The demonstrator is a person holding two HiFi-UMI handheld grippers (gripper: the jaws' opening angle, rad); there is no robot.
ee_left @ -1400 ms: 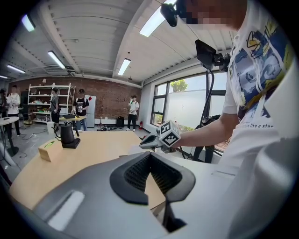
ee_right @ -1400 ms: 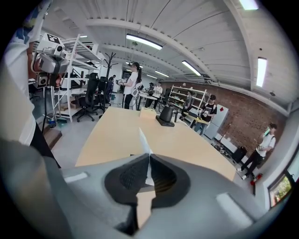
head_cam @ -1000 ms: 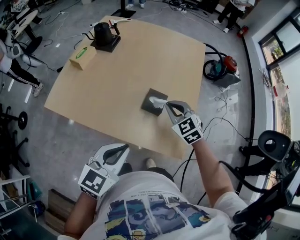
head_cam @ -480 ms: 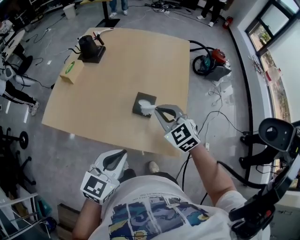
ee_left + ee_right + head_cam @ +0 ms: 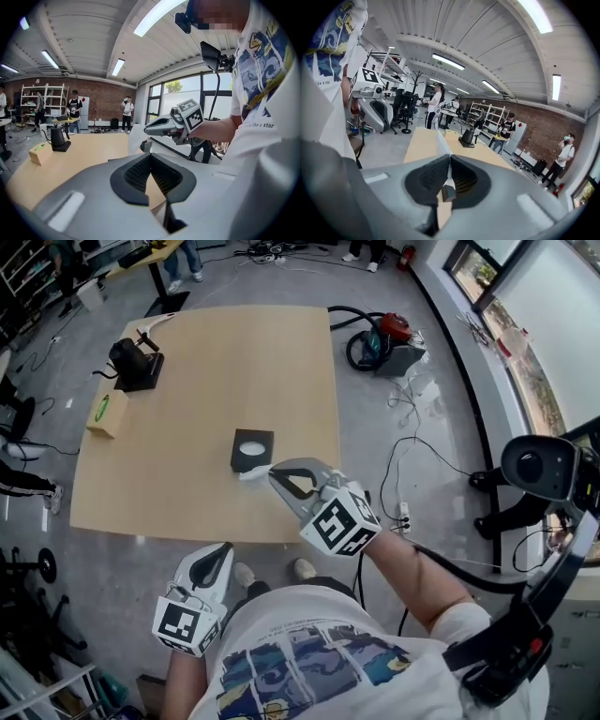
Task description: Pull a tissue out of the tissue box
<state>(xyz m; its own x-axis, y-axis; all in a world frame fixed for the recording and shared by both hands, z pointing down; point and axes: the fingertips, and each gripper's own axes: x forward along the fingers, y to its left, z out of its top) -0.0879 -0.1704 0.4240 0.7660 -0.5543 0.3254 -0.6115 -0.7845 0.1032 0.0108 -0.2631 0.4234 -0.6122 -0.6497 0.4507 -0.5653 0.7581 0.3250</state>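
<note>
The dark tissue box (image 5: 252, 452) lies on the tan table (image 5: 187, 381), near its front edge; through the jaw opening in the right gripper view it is a small dark block (image 5: 448, 192). My right gripper (image 5: 273, 471) hovers just in front of the box, shut on a white tissue (image 5: 250, 474). The sheet stands up between the jaws (image 5: 442, 143) and hangs from the gripper tip in the left gripper view (image 5: 133, 138). My left gripper (image 5: 221, 553) is held low by the person's body, off the table, shut with nothing in it.
A black kettle on its base (image 5: 130, 362) and a tan carton with a green label (image 5: 106, 412) stand at the table's far left. A red vacuum cleaner (image 5: 384, 336) and cables lie on the floor to the right. People stand far back.
My right gripper has risen and drawn back toward the person, taking the tissue away from the box. The left gripper has hardly moved.
</note>
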